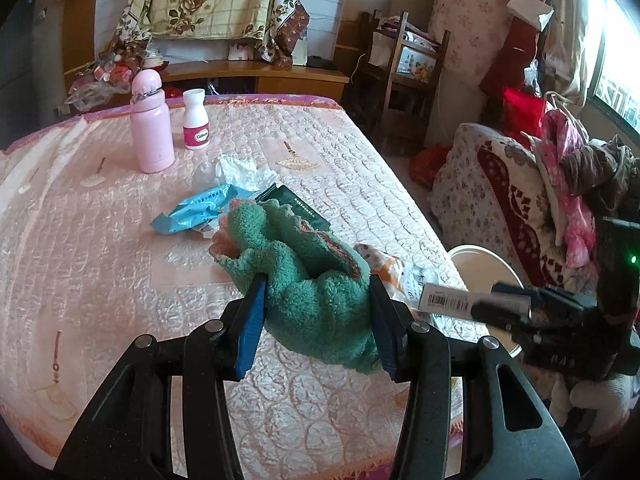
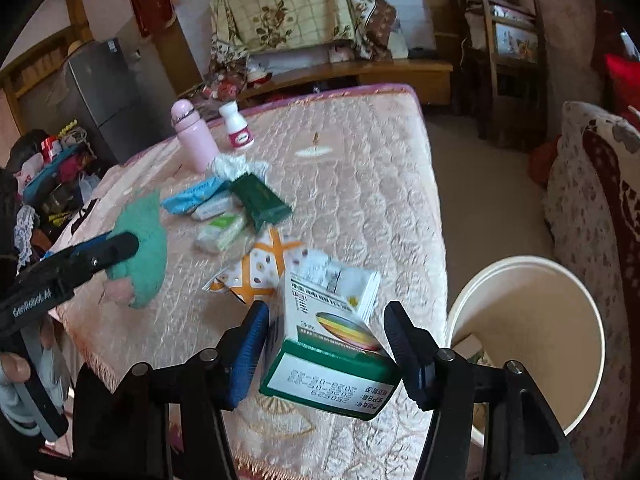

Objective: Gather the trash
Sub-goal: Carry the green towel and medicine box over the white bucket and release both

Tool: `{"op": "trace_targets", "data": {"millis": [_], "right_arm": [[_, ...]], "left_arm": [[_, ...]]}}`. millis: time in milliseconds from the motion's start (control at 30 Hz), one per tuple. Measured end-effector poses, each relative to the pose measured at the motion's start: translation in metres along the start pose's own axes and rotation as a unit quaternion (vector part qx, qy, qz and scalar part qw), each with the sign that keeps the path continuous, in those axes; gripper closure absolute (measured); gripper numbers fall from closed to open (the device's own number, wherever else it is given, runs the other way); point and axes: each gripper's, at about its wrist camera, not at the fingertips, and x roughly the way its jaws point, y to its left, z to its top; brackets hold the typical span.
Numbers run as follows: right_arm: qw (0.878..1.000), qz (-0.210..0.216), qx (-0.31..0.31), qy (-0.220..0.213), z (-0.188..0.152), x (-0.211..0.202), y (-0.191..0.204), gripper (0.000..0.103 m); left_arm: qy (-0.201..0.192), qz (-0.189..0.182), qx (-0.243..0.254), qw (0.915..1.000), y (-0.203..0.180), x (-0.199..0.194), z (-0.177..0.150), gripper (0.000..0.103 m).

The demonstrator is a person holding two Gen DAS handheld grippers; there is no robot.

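Right gripper [image 2: 326, 354]: jaws set fairly wide; a green-and-white carton [image 2: 332, 344] is seen between the blue pads, tilted, one printed end toward the camera; contact with the left pad looks likely, a gap shows at the right pad, so a firm hold cannot be confirmed; slight blur on the carton's far end. The carton is held above the near edge of the bed [image 2: 360, 184], just beside the cream bin [image 2: 560, 280] standing on the floor to the right.

Left gripper [image 1: 318, 312]: jaws closed in on a green fluffy cloth [image 1: 316, 284], which is bunched between the pads and lifted partly off the quilt; the cloth is judged not to be trash, more likely being moved aside.

Progress, as judged: something pale is glimpsed low inside the bin, so some collecting may be done; identity cannot be told. The carton is judged next to be dropped in.

Left on the bed: an orange-patterned wrapper [image 2: 260, 268] just beyond the carton; a small pale packet [image 2: 222, 232]; a blue wrapper [image 2: 196, 196]; a dark green pack [image 2: 262, 200]; crumpled white tissue [image 2: 236, 168] farther off, near a pink flask [image 2: 192, 140] and a white pill bottle [image 2: 238, 126], both upright and probably to be kept. Most of the task is judged outstanding.
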Motion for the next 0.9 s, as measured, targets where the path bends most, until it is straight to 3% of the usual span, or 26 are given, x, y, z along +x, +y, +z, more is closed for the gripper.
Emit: {"op": "trace_targets", "data": {"millis": [233, 300, 600, 633, 667, 900], "right_arm": [[0.998, 0.022, -0.027, 0.057, -0.024, 0.01, 0.005, 0.045], [0.998, 0.027, -0.021, 0.058, -0.029, 0.008, 0.003, 0.032], [0.995, -0.012, -0.06, 0.081, -0.039, 0.031, 0.02, 0.031], [0.994, -0.019, -0.065, 0.084, -0.04, 0.034, 0.021, 0.033], [0.994, -0.03, -0.068, 0.086, -0.041, 0.038, 0.022, 0.05], [0.998, -0.014, -0.041, 0.044, -0.04, 0.012, 0.007, 0.05]], "left_arm": [[0.003, 0.0, -0.005, 1.0, 0.003, 0.002, -0.003, 0.057], [0.005, -0.001, -0.008, 1.0, 0.003, 0.003, -0.004, 0.057], [0.011, -0.008, 0.003, 0.9999, -0.007, 0.003, -0.008, 0.056], [0.011, -0.01, 0.004, 0.9999, -0.008, 0.002, -0.008, 0.057], [0.01, -0.012, 0.005, 0.9999, -0.01, 0.001, -0.008, 0.057], [0.004, -0.025, 0.017, 0.9995, -0.026, -0.003, -0.003, 0.057]]}}
